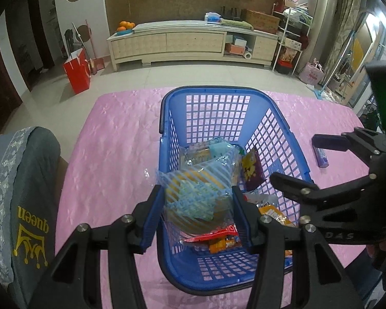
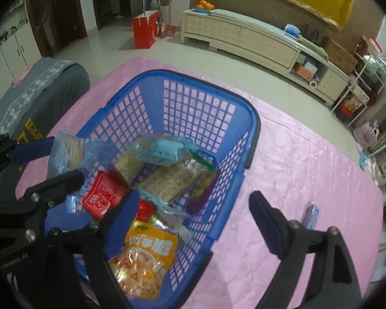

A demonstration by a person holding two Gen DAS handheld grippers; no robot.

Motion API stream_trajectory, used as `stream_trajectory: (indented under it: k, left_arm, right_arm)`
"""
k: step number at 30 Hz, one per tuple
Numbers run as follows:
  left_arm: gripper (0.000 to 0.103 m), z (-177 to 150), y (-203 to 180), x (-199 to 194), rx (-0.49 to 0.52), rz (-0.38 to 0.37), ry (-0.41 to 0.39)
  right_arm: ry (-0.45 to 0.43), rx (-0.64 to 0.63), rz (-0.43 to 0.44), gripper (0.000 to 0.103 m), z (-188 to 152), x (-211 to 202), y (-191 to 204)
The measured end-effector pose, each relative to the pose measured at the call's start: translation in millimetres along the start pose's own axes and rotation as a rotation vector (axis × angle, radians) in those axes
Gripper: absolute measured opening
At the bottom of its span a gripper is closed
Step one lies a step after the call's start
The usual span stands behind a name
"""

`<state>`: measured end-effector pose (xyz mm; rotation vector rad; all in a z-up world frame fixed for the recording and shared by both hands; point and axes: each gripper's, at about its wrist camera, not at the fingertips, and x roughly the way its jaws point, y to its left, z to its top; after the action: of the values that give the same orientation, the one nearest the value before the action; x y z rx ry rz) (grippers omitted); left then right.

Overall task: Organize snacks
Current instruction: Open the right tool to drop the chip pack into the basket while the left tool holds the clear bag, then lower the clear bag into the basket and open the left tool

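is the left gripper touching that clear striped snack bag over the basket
Touching. The left wrist view shows the left gripper with both finger pads pressed against the sides of the striped snack bag.

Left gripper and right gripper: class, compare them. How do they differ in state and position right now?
The left gripper is shut on a clear striped snack packet; the right gripper is open and holds nothing. The left hangs over the blue basket; the right straddles its side wall. Both have black arms with blue pads.

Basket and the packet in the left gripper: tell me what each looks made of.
Basket: apparently moulded plastic, glossy blue, with lattice walls showing the pink cloth behind. Packet in the left gripper: thin clear film, crinkled and shiny, printed with pale blue stripes.
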<state>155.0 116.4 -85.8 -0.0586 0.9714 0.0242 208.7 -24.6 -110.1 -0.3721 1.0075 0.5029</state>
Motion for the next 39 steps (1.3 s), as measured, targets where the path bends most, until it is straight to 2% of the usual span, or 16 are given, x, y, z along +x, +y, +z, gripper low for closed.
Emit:
stream_trajectory:
  k: [10,18,39]
  left_arm:
    - [0.050,-2,-17,-18,0.015,-0.006,-0.020]
    - [0.050,2,-31,-21,0.043,-0.016,-0.025]
    - [0.050,19,-68,46,0.112,-0.071,0.066]
  right_arm:
    - [-0.012,0.044,0.013,0.090,-15,-31,-10]
    - [-0.023,0.080,0.009,0.090,-22,-40,-22]
    - [0.014,0.210,0.029,0.090,-35,-5,-79]
